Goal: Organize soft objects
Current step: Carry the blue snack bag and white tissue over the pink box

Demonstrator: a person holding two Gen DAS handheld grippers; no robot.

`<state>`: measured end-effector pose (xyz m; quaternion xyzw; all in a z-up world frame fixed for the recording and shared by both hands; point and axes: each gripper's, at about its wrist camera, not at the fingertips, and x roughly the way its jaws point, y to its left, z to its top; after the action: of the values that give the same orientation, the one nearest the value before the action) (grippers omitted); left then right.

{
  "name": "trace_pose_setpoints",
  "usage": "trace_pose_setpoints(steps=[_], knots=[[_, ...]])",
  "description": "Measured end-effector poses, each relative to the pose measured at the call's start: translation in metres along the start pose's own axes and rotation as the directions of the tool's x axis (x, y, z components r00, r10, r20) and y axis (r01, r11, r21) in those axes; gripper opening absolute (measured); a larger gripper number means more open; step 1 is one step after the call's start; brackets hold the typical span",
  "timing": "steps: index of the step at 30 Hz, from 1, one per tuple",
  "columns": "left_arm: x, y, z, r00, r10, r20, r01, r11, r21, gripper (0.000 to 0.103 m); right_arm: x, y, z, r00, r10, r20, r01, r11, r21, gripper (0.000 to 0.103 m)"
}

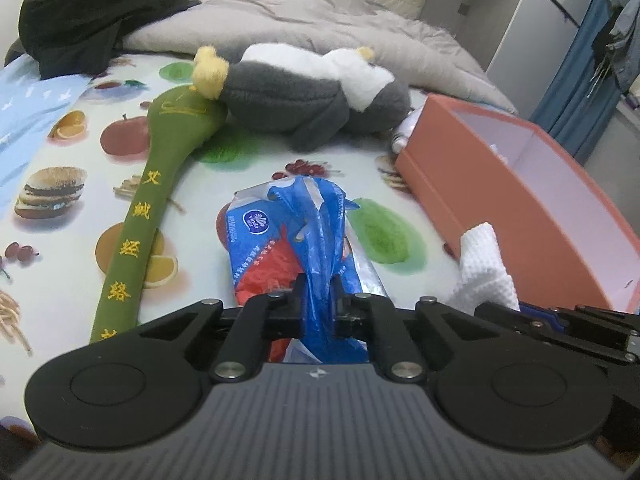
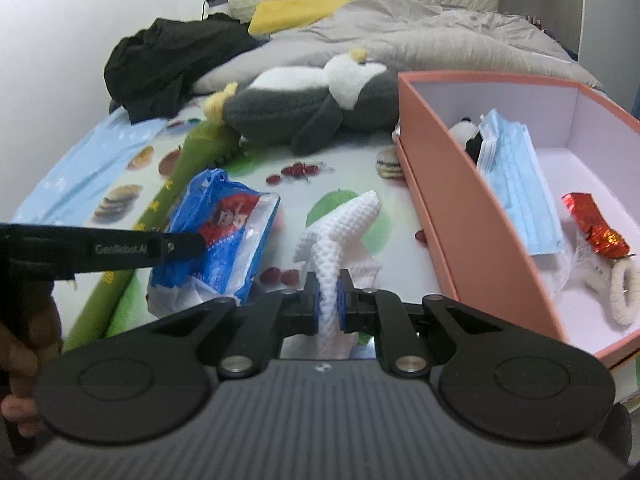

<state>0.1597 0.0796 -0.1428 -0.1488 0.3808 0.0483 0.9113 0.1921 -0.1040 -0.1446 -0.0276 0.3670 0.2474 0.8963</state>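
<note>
My left gripper (image 1: 318, 292) is shut on the bunched blue plastic of a tissue pack (image 1: 280, 232) that lies on the fruit-print sheet. In the right wrist view the same pack (image 2: 224, 232) sits at the left. My right gripper (image 2: 328, 288) is shut on a white waffle cloth (image 2: 344, 220), whose free end stands up ahead of the fingers; the cloth (image 1: 484, 264) also shows at the right of the left wrist view. A pink box (image 2: 452, 200) stands open just right of the cloth.
A grey and white penguin plush (image 2: 304, 108) lies behind, beside a long green padded stick (image 1: 136, 216). Black clothing (image 1: 96, 12) and a grey quilt (image 1: 320, 12) fill the back. The box holds blue face masks (image 2: 520, 184), a red wrapper (image 2: 592, 224) and a small panda toy (image 2: 468, 136).
</note>
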Motion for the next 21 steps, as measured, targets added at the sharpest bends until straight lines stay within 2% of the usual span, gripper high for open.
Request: trace_pose_setpoints(steps=[13, 21], knots=[[-0.052, -0.036, 0.011, 0.994, -0.103, 0.034, 0.101, 0.994, 0.037, 0.011, -0.064, -0.011, 0.016, 0.996, -0.007, 0.094, 0.002, 0.999, 0.044, 0.013], [-0.064, -0.081, 0.013, 0.976, -0.217, 0.029, 0.214, 0.973, 0.086, 0.011, -0.094, -0.034, 0.011, 0.99, -0.078, 0.115, 0.068, 0.994, 0.087, 0.013]])
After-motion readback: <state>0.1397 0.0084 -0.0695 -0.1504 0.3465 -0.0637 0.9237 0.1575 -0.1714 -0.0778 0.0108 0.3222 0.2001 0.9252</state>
